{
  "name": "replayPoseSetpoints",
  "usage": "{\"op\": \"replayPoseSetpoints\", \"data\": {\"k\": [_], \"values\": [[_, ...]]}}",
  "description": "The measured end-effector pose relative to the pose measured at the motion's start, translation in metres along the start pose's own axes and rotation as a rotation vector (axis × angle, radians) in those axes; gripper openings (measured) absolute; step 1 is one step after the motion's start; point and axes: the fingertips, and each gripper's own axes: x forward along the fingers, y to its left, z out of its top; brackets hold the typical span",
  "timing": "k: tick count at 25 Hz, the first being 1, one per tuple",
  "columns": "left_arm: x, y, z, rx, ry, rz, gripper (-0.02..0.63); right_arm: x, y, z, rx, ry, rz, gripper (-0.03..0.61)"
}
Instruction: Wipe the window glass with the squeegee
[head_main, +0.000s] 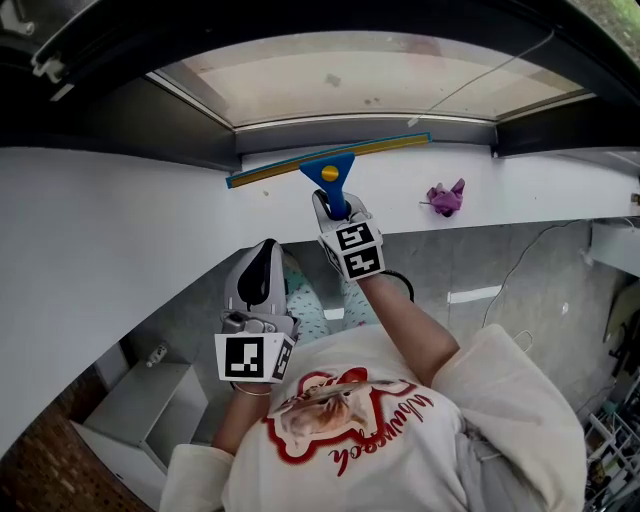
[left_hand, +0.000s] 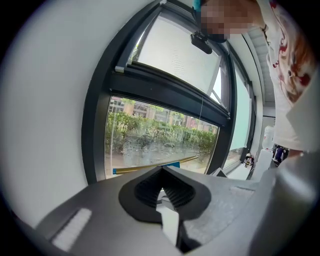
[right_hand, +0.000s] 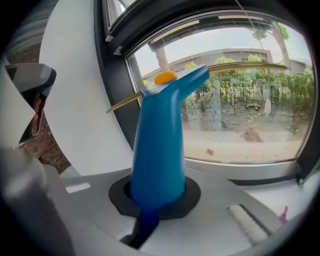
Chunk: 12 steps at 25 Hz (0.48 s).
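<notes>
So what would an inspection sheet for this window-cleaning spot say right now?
Surface: white sill below the window glass.
Job's things: blue-handled squeegee, blade along the bottom edge of the glass.
Clutter: small purple crumpled piece, perhaps cloth, on the sill, apart from the squeegee.
Grippers: right gripper shut on the squeegee handle; left gripper shut, empty, held low.
Cables: thin cord across the glass.
Surroundings: grey floor, white cabinet; greenery outside.
</notes>
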Motion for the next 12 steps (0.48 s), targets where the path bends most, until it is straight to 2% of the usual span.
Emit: {"op": "replayPoseSetpoints", "data": {"k": [5,12], "values": [[-0.003,0.003,0.006,0.006,-0.01,0.01,0.0,0.022,-0.015,0.036,-0.043,-0.017,0.011,0.026],[-0.006,0.009,0.0,-0.002,0.005,0.036,0.0,0.049,-0.058,0.084,-0.055,-0.057,-0.031,0.026]]}}
